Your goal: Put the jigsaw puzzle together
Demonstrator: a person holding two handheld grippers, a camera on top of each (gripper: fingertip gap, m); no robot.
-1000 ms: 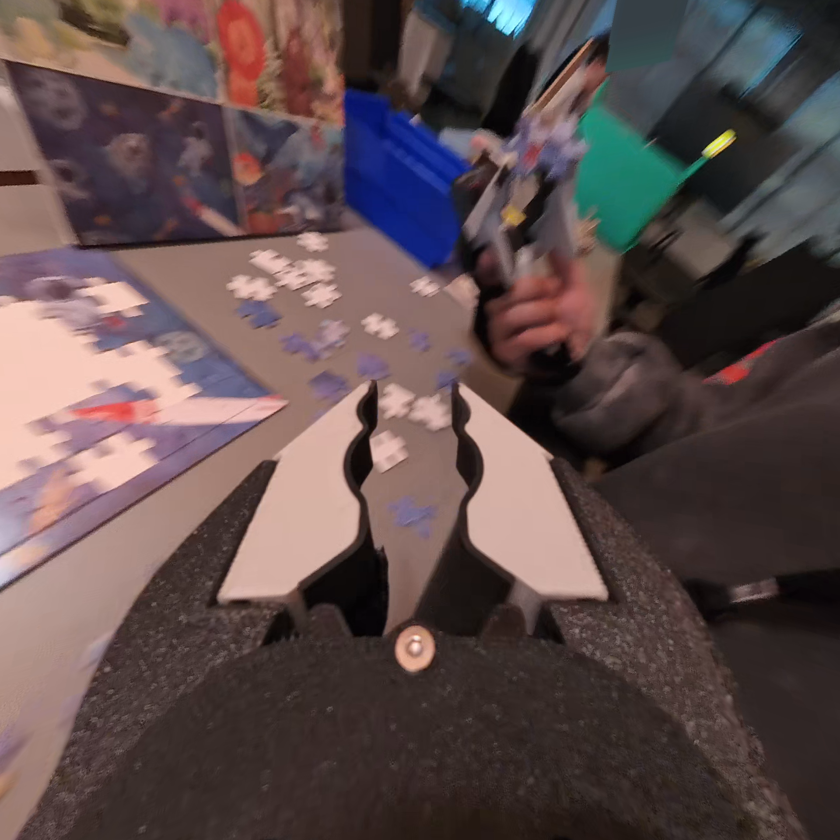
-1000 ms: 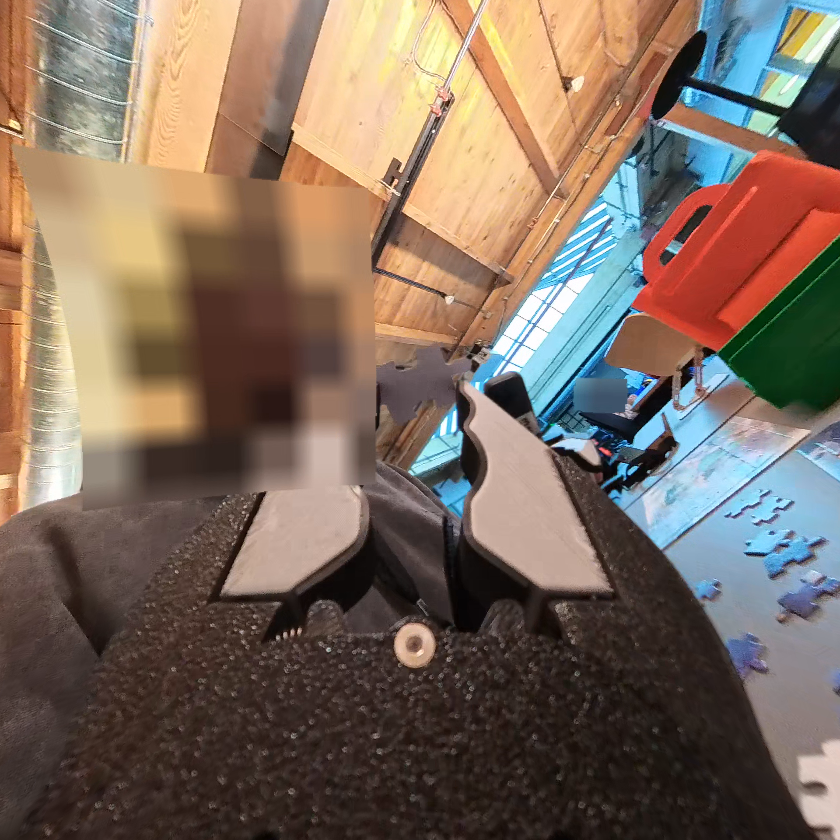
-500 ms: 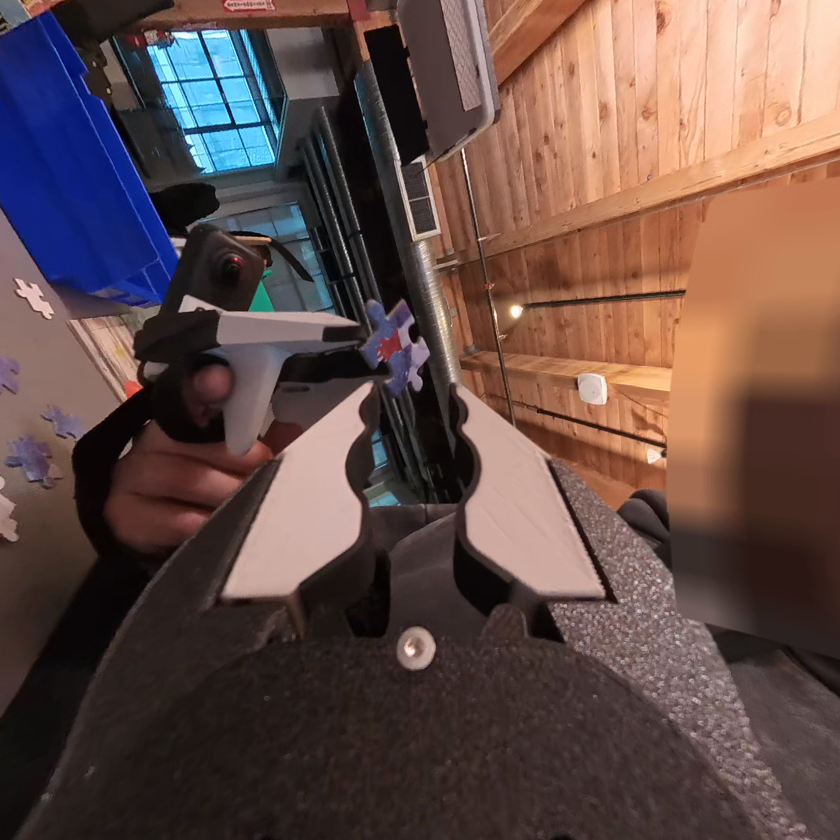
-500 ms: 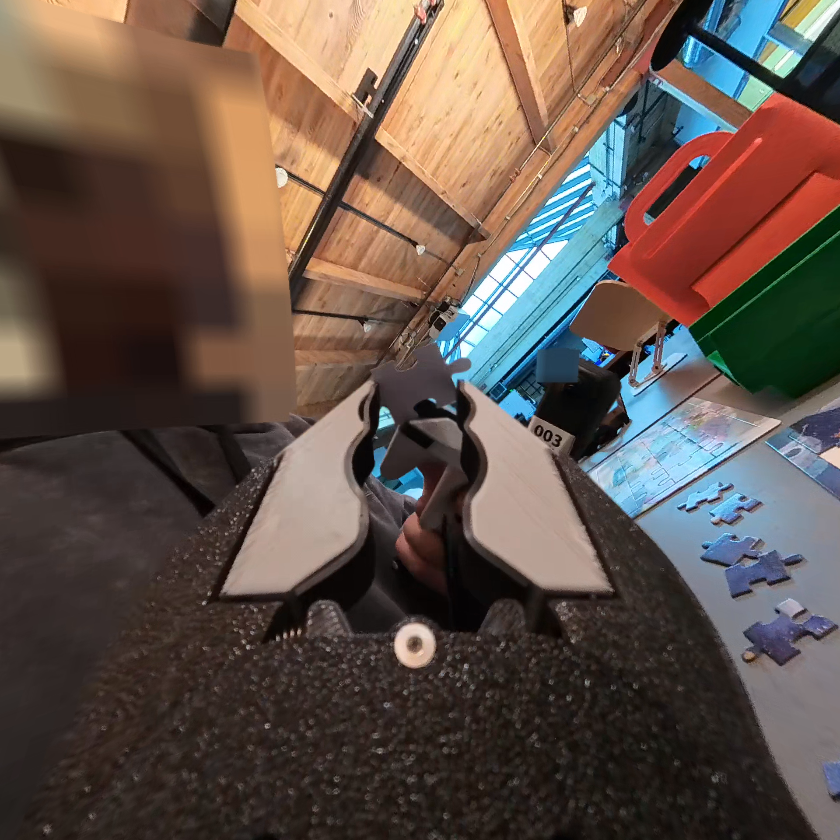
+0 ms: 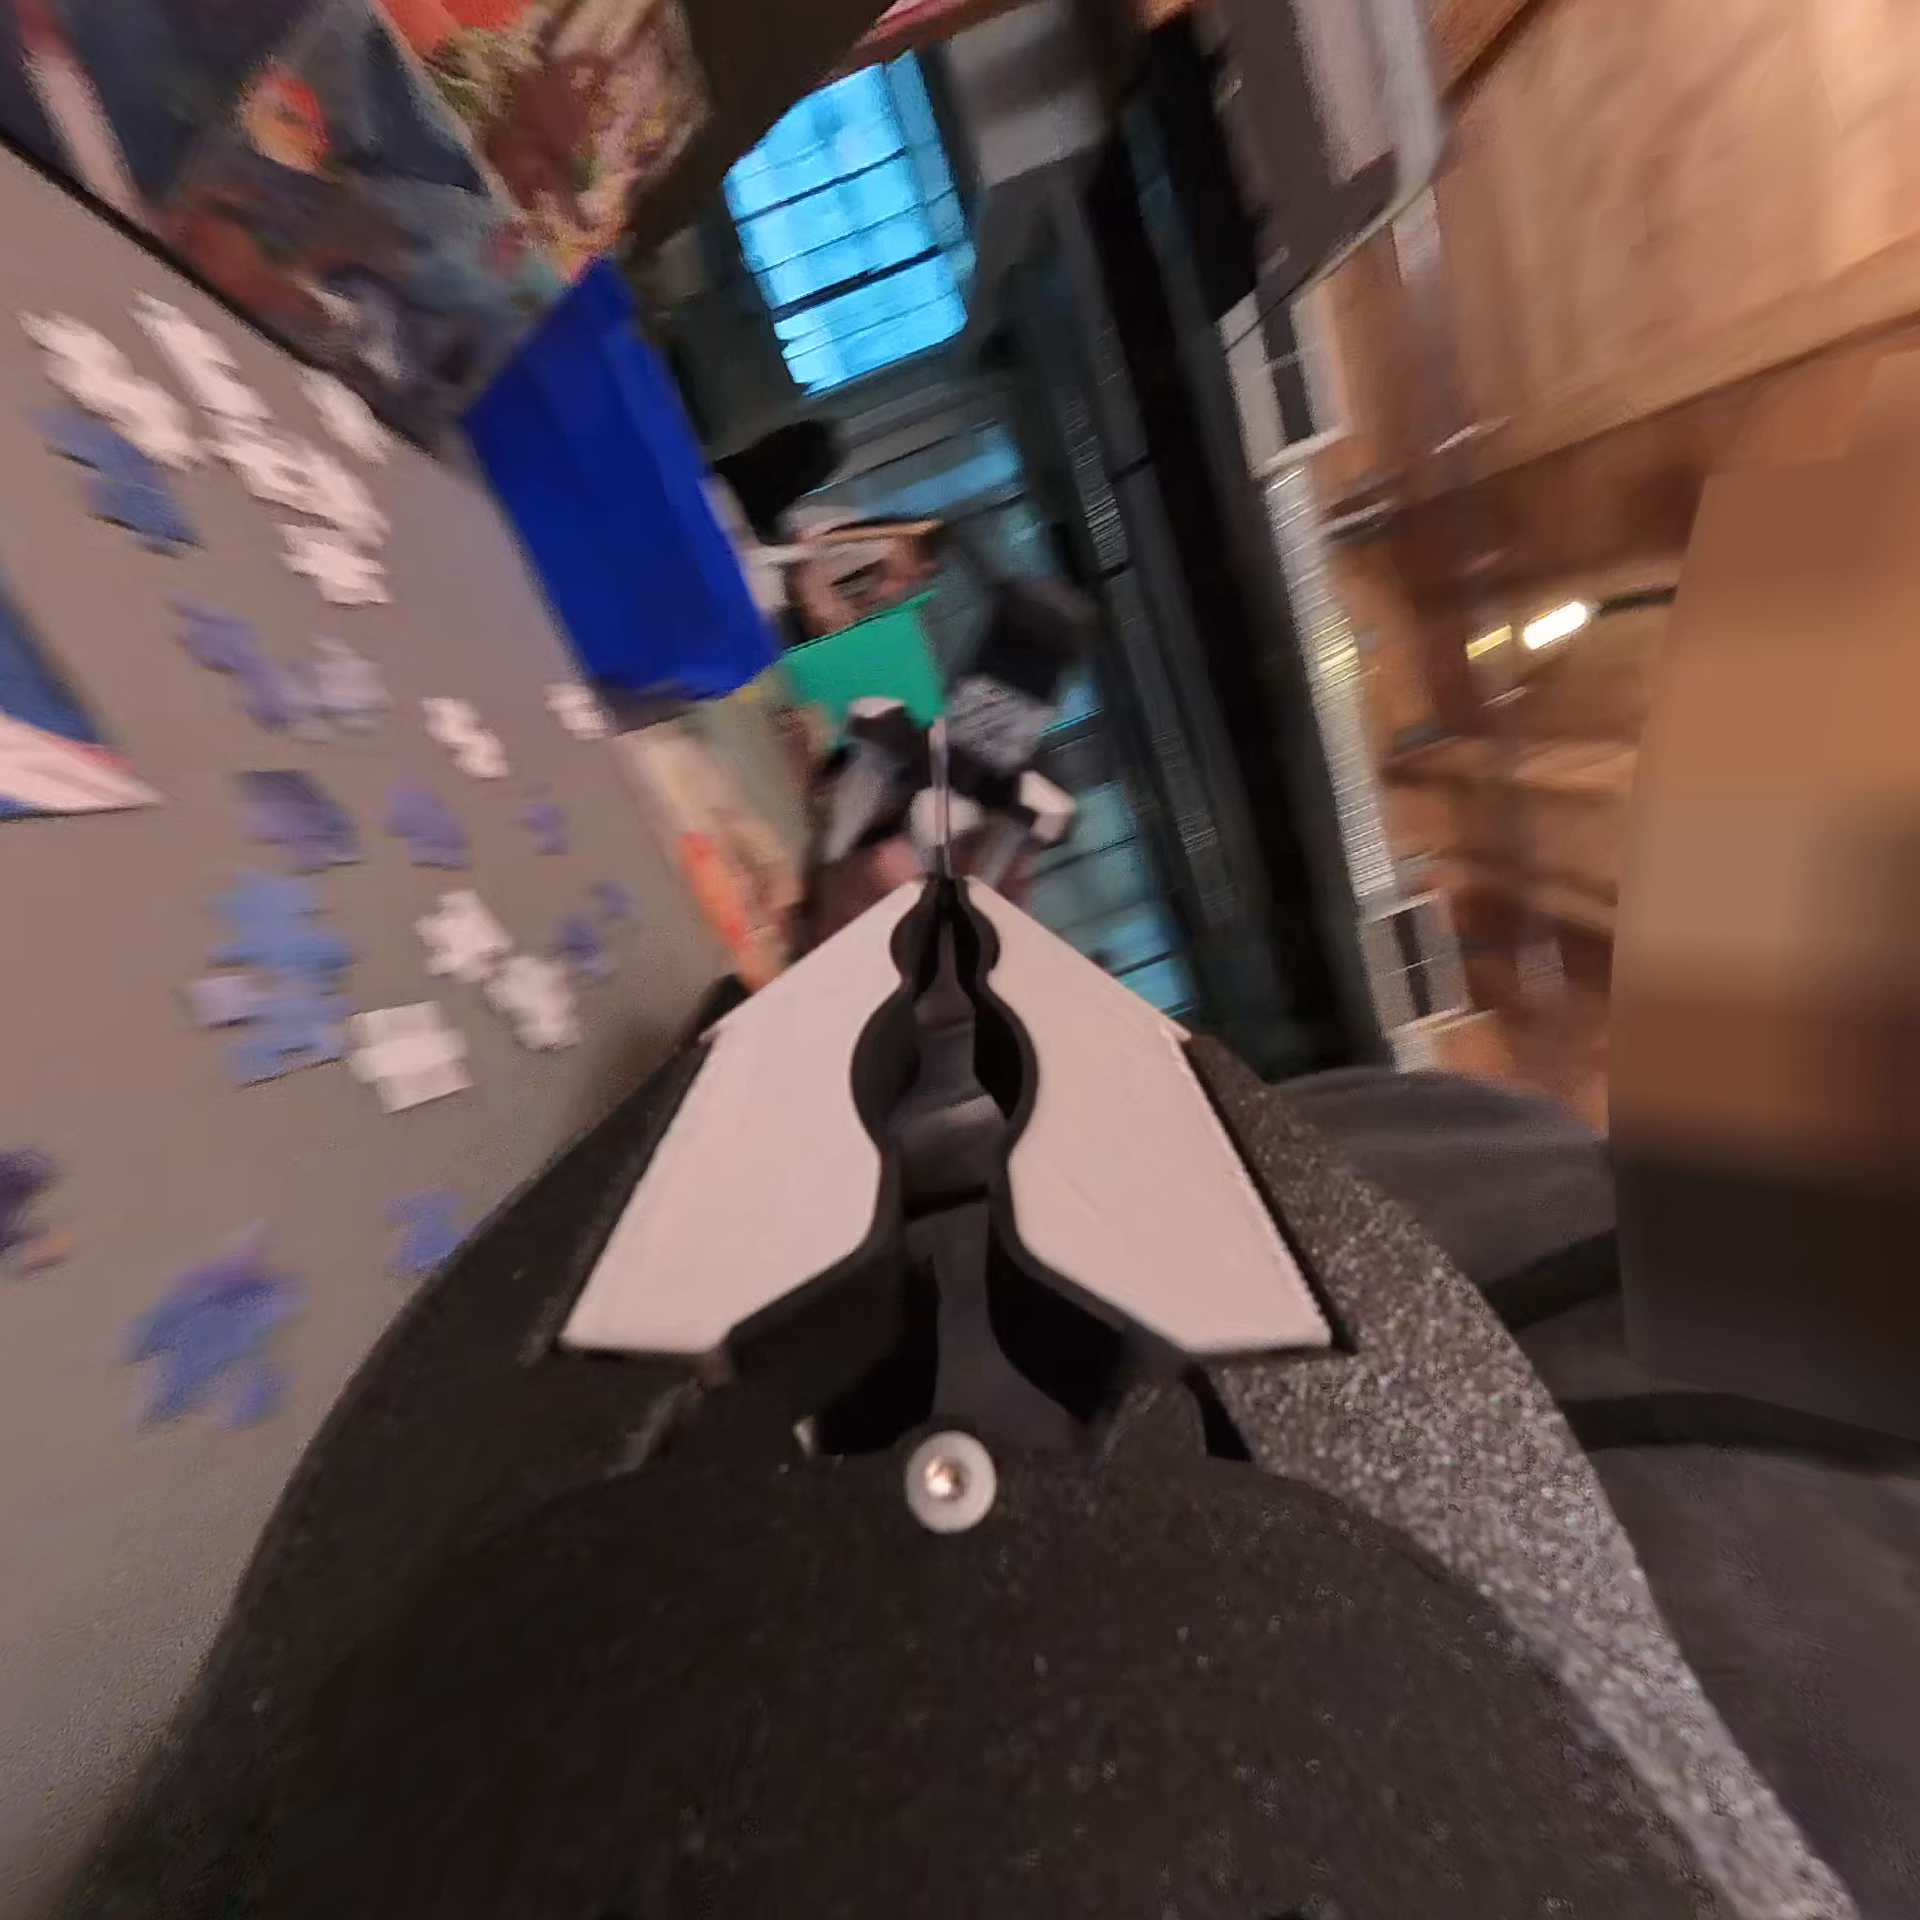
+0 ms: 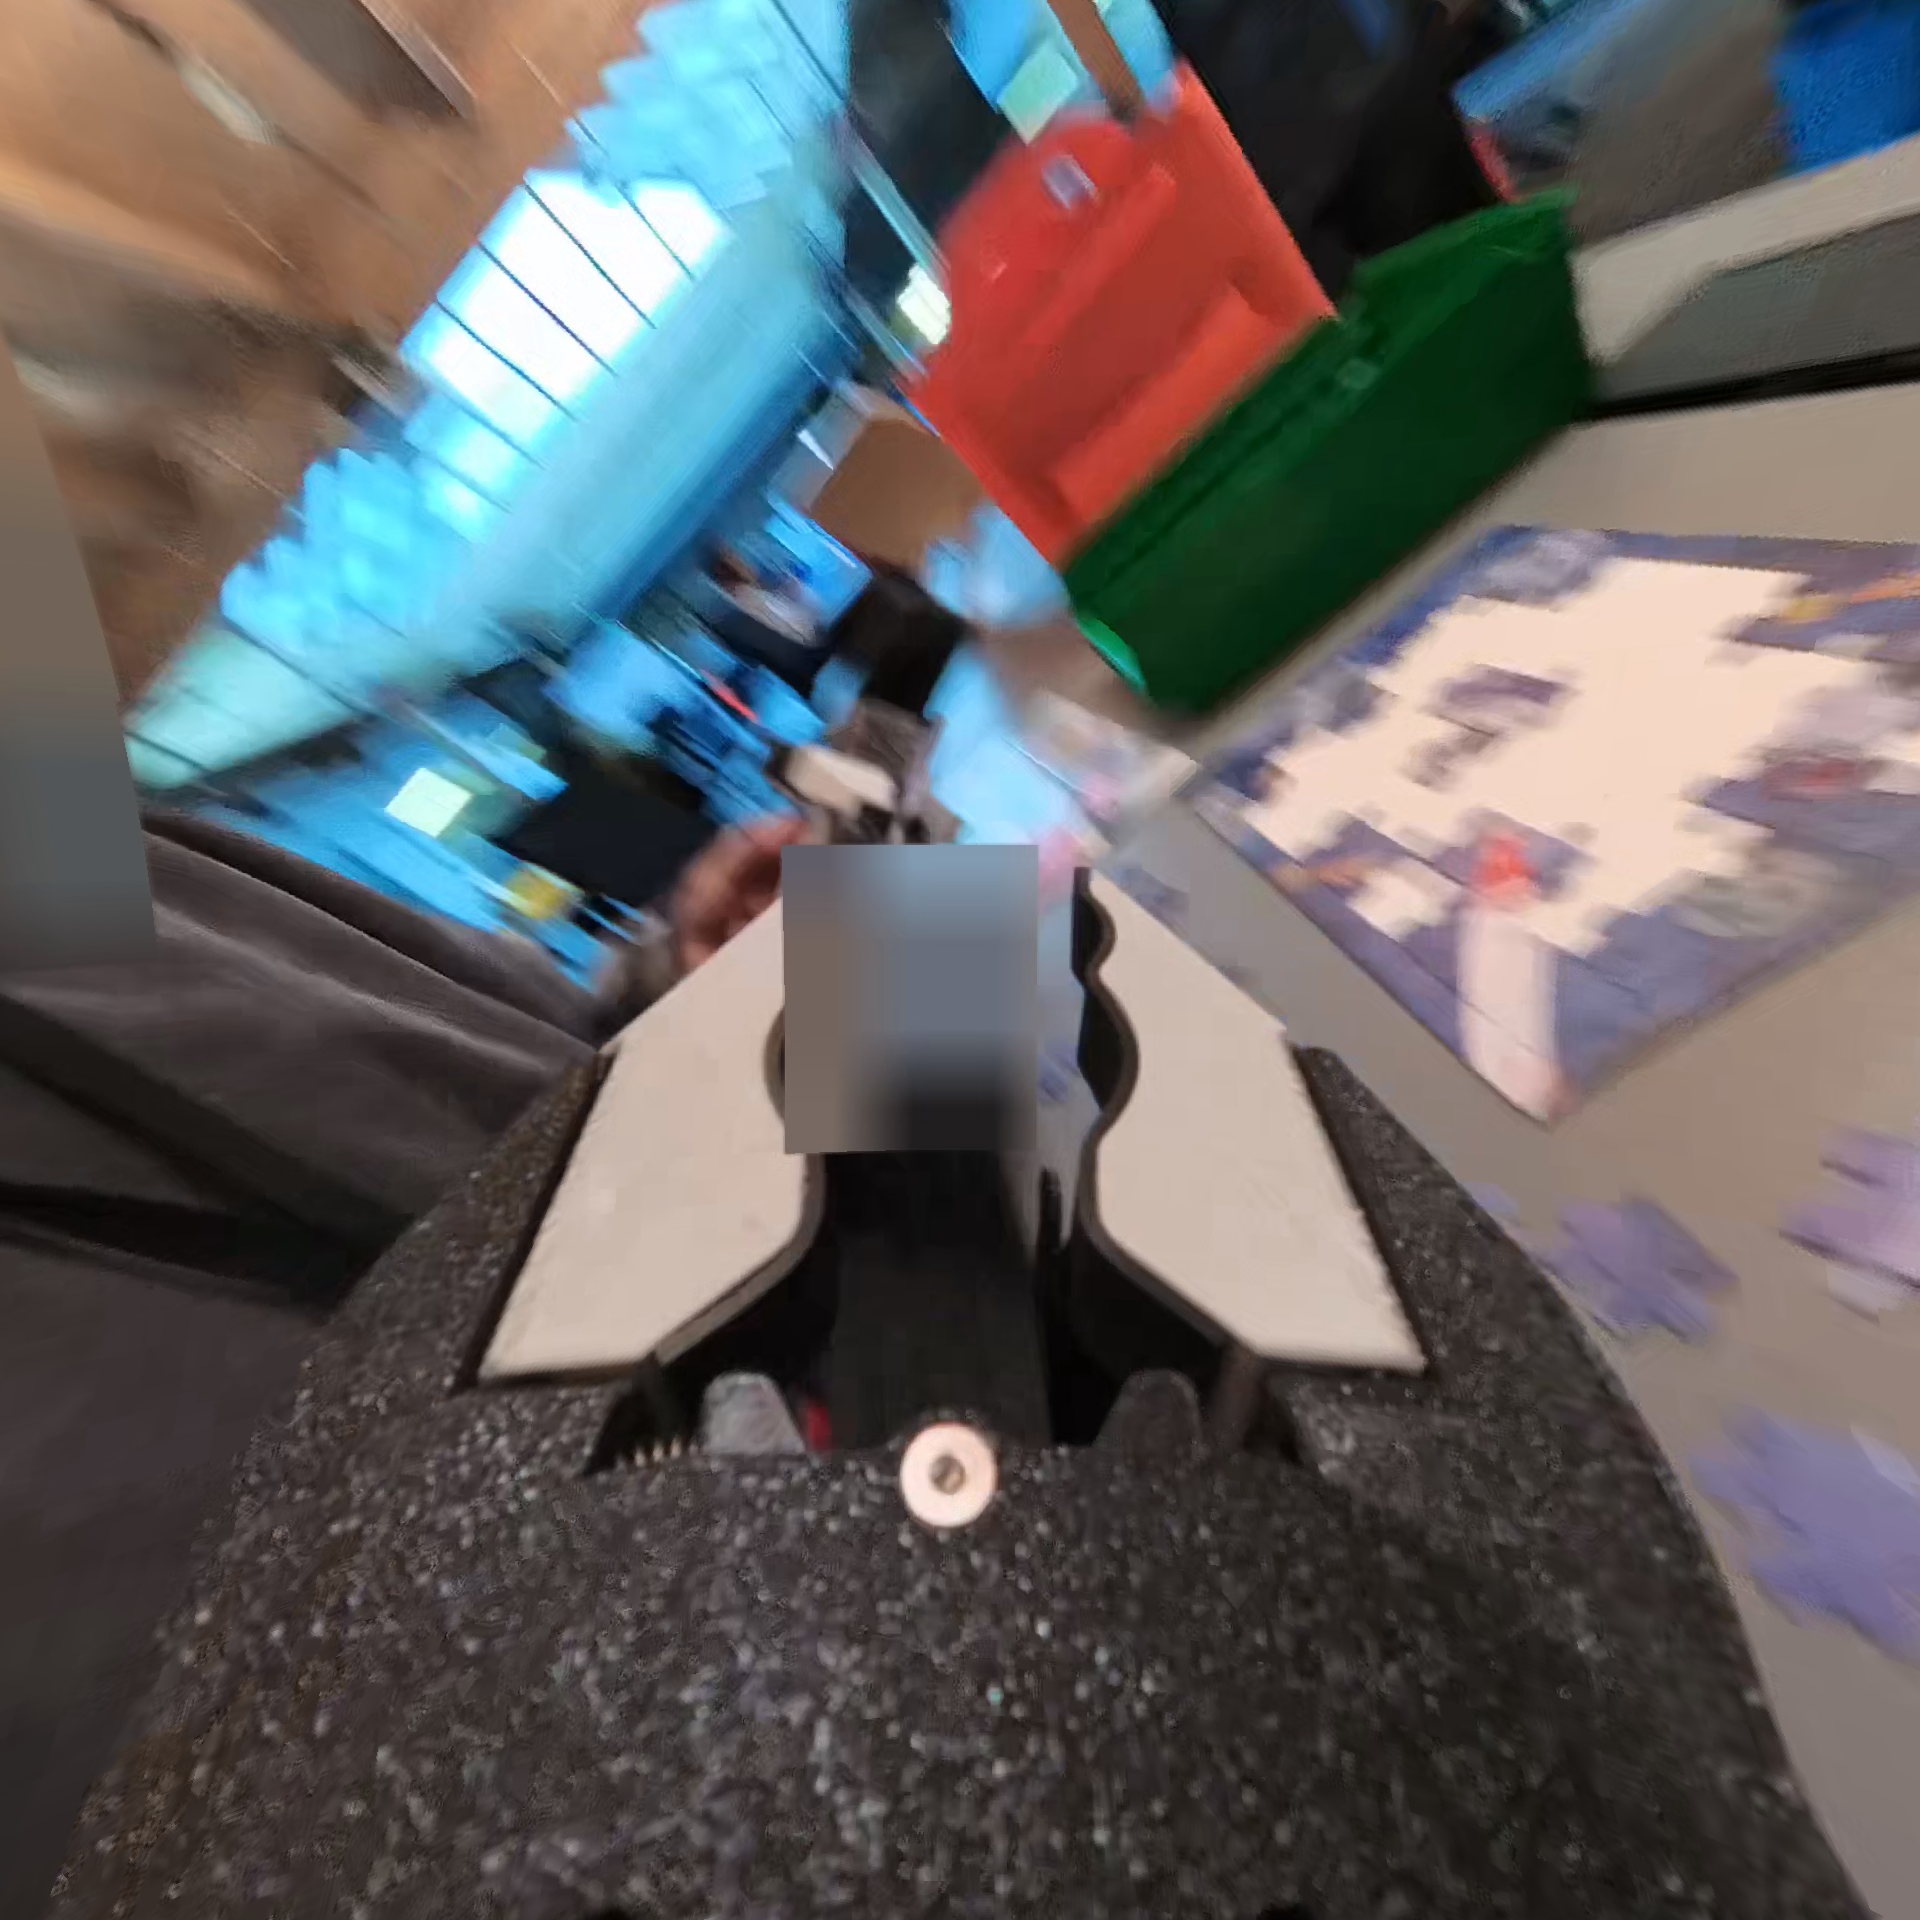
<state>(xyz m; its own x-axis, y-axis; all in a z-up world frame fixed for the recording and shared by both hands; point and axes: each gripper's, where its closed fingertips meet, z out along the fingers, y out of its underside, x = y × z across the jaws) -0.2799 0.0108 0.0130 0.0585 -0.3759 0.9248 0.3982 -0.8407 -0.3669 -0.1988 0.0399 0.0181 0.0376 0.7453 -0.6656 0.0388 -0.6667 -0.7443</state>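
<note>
The left gripper [image 5: 940, 883] pinched a puzzle piece [image 5: 940, 805] edge-on, held in the air; the right gripper [image 6: 925, 935] stood spread and empty. The half-built puzzle [image 6: 1538, 790] lay on the grey table [image 6: 1766, 457]. Best to lower the piece flat and turn it before pressing in.

Right gripper [image 6: 971, 914] agape beside half-built puzzle [image 6: 1579, 790]

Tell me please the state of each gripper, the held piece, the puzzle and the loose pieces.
left gripper: shut on the puzzle piece, at its tips.
right gripper: open; a blur patch hides the gap.
puzzle piece: held edge-on, off the table.
jigsaw puzzle: partly assembled, middle unfilled.
loose pieces: scattered flat, some blue, some white.
</note>
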